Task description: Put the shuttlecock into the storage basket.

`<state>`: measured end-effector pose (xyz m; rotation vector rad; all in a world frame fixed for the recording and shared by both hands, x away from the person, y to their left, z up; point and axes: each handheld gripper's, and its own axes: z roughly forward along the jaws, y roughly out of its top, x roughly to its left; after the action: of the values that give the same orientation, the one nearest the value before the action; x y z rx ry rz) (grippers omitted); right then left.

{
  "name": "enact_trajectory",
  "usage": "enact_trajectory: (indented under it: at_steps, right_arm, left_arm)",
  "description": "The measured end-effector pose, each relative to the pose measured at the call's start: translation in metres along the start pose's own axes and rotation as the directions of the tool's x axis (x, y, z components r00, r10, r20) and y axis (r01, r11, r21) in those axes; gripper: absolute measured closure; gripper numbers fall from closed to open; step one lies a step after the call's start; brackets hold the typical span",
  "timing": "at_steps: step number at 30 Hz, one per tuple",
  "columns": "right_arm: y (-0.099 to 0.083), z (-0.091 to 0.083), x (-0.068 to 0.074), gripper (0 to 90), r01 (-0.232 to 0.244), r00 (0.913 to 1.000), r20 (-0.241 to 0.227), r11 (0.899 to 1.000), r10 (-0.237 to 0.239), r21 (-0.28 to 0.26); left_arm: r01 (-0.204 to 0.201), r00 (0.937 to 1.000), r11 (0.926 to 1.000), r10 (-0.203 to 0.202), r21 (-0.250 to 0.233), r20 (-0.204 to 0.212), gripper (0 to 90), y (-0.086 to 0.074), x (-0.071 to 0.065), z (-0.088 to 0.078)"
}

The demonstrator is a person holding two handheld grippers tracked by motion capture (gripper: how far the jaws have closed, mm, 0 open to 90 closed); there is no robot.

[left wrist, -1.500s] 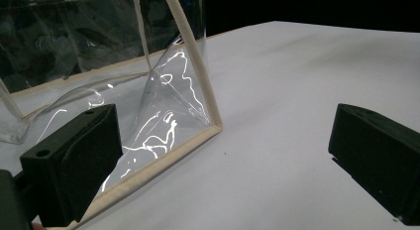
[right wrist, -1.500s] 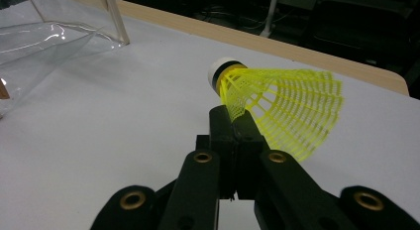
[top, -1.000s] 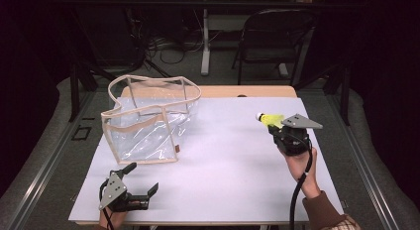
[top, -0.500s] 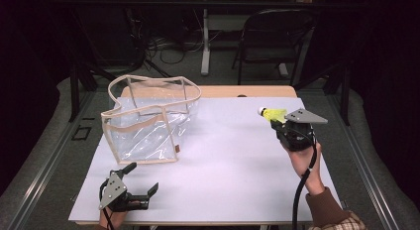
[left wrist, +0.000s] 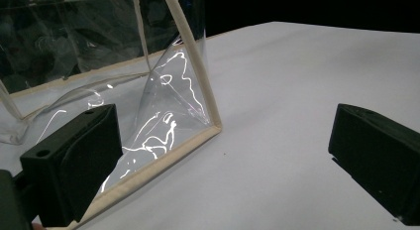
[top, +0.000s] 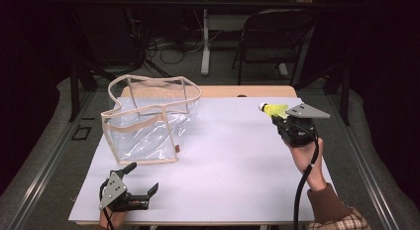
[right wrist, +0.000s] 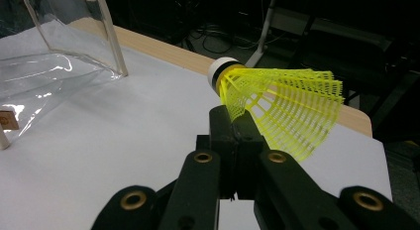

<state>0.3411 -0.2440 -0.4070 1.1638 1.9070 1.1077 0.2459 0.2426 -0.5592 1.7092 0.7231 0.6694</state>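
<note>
Right tool (top: 278,115), clamped on yellow shuttlecock (top: 274,110), is held above far-right of desk (top: 223,170), barely shifted vs. a sec ago, so carry to clear bag (top: 148,121) is prob. pending; left tool (top: 141,183) is kept apart, w/ nothing held.

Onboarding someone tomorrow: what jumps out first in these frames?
The bright yellow shuttlecock pinched in the right tongs, held above the table's far right side, white cork tip pointing toward the bag. Next, the large clear plastic bag with cream trim standing open at the far left. The left tongs rest open at the near left edge, just in front of the bag's corner.
</note>
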Motion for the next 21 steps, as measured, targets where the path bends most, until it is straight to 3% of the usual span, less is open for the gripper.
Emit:
enact_trajectory:
  at_steps: [21]
  right_arm:
    - [0.011, 0.006, 0.002, 90.0, 0.009, 0.9998, -0.017, 1.0, -0.009, -0.004]
  left_arm:
    - [0.0, 1.0, 1.0, 0.0, 0.0, 0.001, 0.1, 0.0, 0.0, 0.001]
